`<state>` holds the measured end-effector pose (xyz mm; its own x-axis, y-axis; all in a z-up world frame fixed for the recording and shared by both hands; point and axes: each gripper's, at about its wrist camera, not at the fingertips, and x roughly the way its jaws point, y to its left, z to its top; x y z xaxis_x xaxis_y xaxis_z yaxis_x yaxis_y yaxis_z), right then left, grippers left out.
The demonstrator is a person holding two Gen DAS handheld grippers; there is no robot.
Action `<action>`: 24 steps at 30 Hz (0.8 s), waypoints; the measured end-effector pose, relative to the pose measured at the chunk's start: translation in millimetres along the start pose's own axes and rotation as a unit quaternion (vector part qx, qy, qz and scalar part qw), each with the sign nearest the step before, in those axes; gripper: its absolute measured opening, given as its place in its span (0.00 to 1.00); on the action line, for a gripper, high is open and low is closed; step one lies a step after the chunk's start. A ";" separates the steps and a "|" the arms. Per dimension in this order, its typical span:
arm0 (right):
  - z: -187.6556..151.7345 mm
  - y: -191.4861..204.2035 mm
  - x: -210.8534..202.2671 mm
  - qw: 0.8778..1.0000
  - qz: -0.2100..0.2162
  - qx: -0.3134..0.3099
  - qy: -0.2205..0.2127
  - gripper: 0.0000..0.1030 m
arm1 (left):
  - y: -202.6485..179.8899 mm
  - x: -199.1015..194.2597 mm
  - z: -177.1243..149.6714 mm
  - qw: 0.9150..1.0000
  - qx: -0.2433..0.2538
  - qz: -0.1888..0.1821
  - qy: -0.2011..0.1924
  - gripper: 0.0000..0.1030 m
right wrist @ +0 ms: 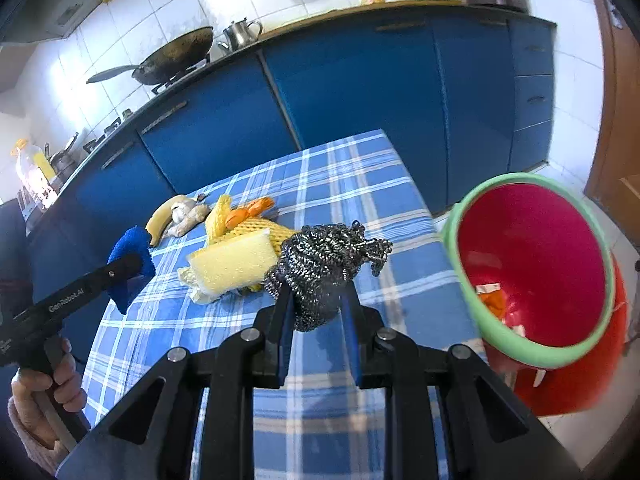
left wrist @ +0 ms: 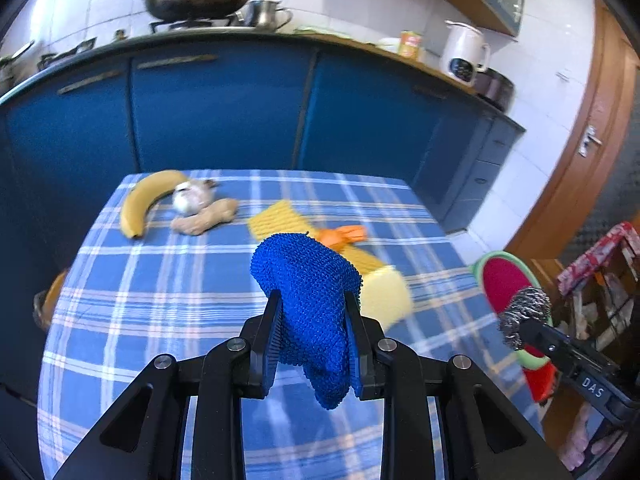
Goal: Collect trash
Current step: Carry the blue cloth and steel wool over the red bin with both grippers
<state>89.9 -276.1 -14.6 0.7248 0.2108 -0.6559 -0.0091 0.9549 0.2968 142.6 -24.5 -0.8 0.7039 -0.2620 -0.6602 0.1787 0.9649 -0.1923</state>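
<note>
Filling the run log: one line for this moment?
left hand-held gripper: shut on blue scrubber | right hand-held gripper: shut on steel wool | bin: beside table

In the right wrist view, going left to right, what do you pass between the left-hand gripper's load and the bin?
Blue scrubber held by the left gripper → yellow sponge → steel wool held by the right gripper → red bin.

Left gripper (left wrist: 312, 344) fingers clamped, angled downward; right gripper (right wrist: 316, 332) likewise, both loaded.
</note>
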 end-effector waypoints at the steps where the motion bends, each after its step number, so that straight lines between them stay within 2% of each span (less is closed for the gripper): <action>1: -0.3 -2.7 -4.2 1.000 -0.004 0.002 -0.003 0.24 | -6.9 -1.4 0.3 1.000 0.006 -0.004 -0.002 0.28; 11: -1.4 -50.1 -35.7 0.998 -0.049 0.039 -0.029 0.24 | -67.4 7.4 2.7 0.998 0.044 -0.053 0.012 0.28; 24: -5.2 -121.1 -33.5 0.991 -0.087 0.095 -0.030 0.25 | -142.2 44.4 3.8 0.991 0.098 -0.075 0.044 0.28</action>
<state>63.1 -397.7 -32.2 0.7437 0.0280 -0.6680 0.2454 0.9179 0.3118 150.9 -173.3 -0.1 0.5984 -0.3954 -0.6968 0.4134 0.8974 -0.1541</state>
